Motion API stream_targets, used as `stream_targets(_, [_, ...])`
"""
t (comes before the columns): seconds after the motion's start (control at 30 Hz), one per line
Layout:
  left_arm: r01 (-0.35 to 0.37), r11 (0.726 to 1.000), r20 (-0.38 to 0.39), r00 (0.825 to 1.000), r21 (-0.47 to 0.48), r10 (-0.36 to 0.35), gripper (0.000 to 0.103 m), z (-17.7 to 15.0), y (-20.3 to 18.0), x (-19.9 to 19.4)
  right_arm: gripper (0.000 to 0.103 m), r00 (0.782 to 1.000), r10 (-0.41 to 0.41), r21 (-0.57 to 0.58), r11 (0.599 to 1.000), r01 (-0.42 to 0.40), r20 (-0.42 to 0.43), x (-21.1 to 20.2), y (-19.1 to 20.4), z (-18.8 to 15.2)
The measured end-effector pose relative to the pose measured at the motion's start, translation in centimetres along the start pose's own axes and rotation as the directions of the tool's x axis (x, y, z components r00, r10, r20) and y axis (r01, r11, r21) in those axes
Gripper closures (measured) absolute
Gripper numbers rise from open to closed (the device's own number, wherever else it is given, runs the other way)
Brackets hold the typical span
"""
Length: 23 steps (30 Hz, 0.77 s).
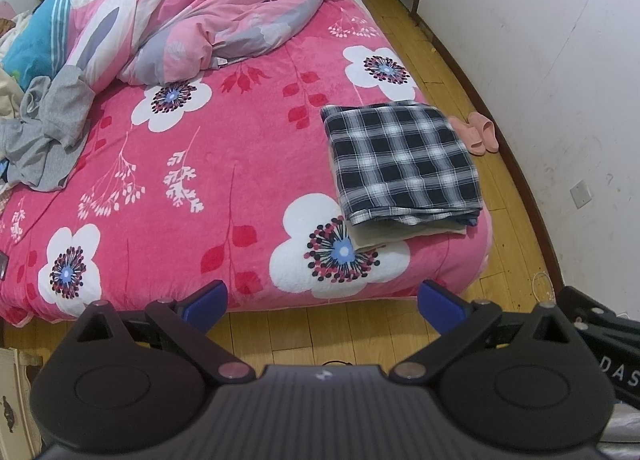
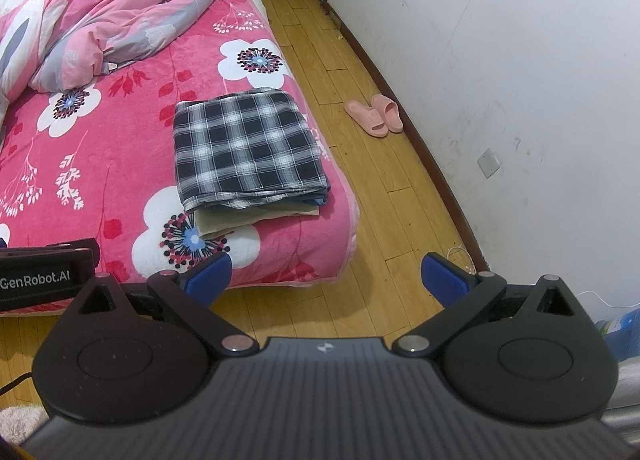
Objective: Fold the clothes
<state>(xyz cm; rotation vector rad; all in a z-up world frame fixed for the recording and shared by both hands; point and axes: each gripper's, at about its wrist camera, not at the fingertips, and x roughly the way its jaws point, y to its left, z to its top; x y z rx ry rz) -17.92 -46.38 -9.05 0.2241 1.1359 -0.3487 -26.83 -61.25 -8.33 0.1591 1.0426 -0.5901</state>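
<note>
Both grippers, left (image 1: 322,302) & right (image 2: 325,275), gape empty off the bed (image 1: 224,195); folded plaid shirt (image 1: 400,159) half-hides beige garment (image 1: 384,234) beneath.

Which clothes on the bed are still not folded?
The grey clothes at the bed's left side. They lie crumpled in a heap, while the checked shirt sits folded flat on a neat stack.

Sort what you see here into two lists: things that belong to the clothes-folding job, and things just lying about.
Job: folded plaid garment; beige folded piece under it; crumpled grey garment; left gripper, open; right gripper, open.

Lying about: pink slippers; bunched pink duvet; wall socket.
</note>
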Motion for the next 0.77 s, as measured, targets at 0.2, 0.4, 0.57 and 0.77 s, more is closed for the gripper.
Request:
stream_targets(0.2, [-0.001,1.000,0.001,1.000,-0.001,0.001,0.001,-0.05,-0.08,-0.05,0.002,1.000,0.000,0.002,1.000,0.000,0.000,-0.03,0.00,-0.07])
stream_targets(0.4, [-0.001,1.000,0.001,1.000,-0.001,0.001,0.001,-0.15,-0.06,-0.10,0.002,1.000,0.001,0.002,1.000,-0.001,0.001,-0.02,0.02,-0.14])
stream_targets(0.57, [-0.002,1.000,-0.001,1.000,0.001,0.002,0.001,-0.15,0.04,-0.21,0.002,1.000,0.002,0.002,1.000,-0.002,0.001,0.02,0.00,-0.18])
stream_targets(0.77, [-0.001,1.000,-0.004,1.000,0.003,0.001,0.001,-0.15,-0.16,-0.17,0.002,1.000,0.003,0.003,1.000,-0.003,0.002,0.09,0.01,-0.21])
